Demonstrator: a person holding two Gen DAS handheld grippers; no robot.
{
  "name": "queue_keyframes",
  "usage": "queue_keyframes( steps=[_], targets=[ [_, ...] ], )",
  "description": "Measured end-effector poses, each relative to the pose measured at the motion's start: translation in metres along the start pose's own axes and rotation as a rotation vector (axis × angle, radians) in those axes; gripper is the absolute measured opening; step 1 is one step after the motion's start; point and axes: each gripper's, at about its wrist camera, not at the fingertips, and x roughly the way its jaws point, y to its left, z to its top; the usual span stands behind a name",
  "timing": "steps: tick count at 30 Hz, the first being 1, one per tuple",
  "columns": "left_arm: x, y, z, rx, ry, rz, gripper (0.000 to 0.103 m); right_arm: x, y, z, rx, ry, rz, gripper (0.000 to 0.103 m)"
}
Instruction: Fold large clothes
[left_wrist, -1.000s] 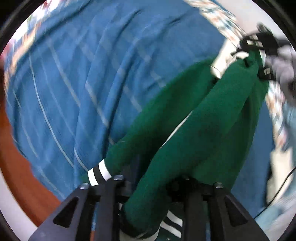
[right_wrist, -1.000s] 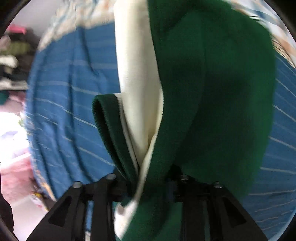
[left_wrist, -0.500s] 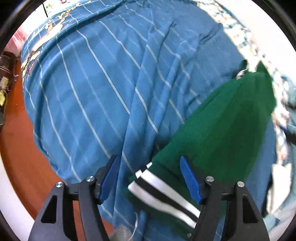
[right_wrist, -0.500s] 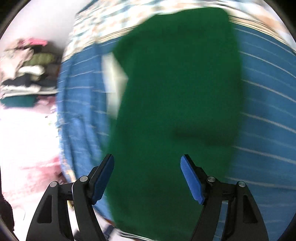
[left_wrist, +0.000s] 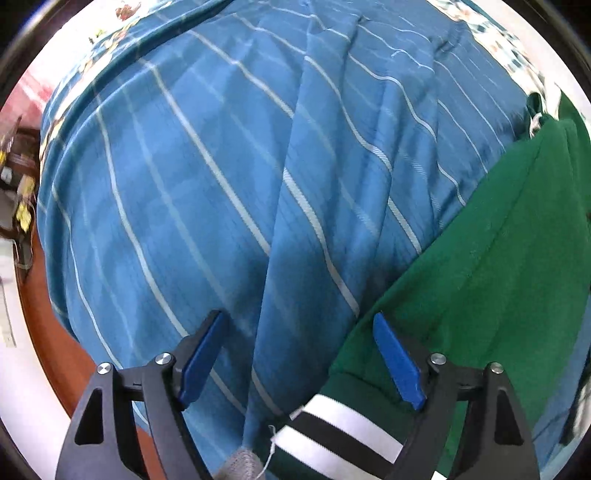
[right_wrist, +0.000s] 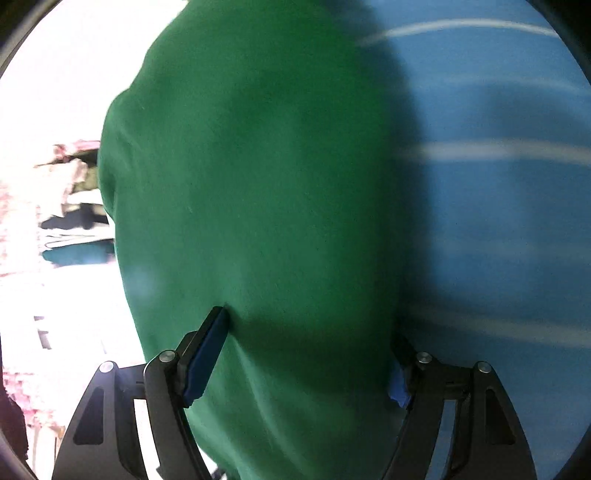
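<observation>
The left gripper (left_wrist: 299, 362) has its jaws spread wide and holds nothing; between its blue pads (left_wrist: 201, 356) lies a raised crease of the blue striped bedcover (left_wrist: 207, 177), and the right pad sits just over the edge of the green garment (left_wrist: 491, 266). That garment fills the lower right of the left wrist view, its black-and-white striped cuff (left_wrist: 343, 435) at the bottom centre, touching the bedcover. In the right wrist view, the right gripper (right_wrist: 310, 354) also has its jaws spread, empty, with the green cloth lying across the whole gap between them and the bedcover showing at the right of the frame. A blurred pile of other clothes (right_wrist: 74, 206) sits at the middle left. The risk, as I judge it: if the left jaws close here, they may pinch the bedcover crease along with or instead of the garment, dragging the bedding. The right jaws, low over smooth cloth with no edge between them, may bunch the layers and spoil the fold.
</observation>
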Motion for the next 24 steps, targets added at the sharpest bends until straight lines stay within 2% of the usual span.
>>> queue_keyframes(
  steps=[2,5,7,11,14,15,16,18,22,24],
  targets=[
    [0.003,-0.01,0.012,0.015,-0.007,0.013,0.082,0.005,0.007,-0.002,0.015,-0.049,0.008,0.03],
    [0.0,-0.013,0.027,0.01,-0.007,0.035,0.082,-0.012,0.0,-0.019,0.123,-0.123,0.081,0.018],
    [-0.011,-0.004,0.035,-0.019,-0.007,0.047,0.082,-0.04,-0.007,-0.037,0.205,-0.178,0.115,0.016],
    [-0.048,0.033,0.036,-0.143,-0.017,-0.004,0.082,-0.092,-0.028,-0.076,0.338,-0.234,0.086,0.016],
    [-0.061,0.049,0.014,-0.204,0.007,-0.031,0.082,-0.127,-0.052,-0.113,0.46,-0.273,0.046,0.016],
    [-0.06,0.052,0.001,-0.223,0.035,-0.046,0.082,-0.159,-0.065,-0.125,0.487,-0.28,0.021,0.016],
    [-0.061,0.053,-0.008,-0.229,0.053,-0.052,0.082,-0.17,-0.071,-0.143,0.518,-0.278,-0.008,0.016],
    [-0.057,0.054,-0.031,-0.242,0.097,-0.049,0.082,-0.188,-0.08,-0.18,0.586,-0.268,-0.044,0.016],
    [-0.057,0.059,-0.055,-0.249,0.131,-0.035,0.082,-0.219,-0.088,-0.25,0.699,-0.281,-0.112,0.016],
    [-0.056,0.061,-0.063,-0.253,0.151,-0.048,0.08,-0.227,-0.093,-0.275,0.703,-0.255,-0.171,0.021]
  ],
)
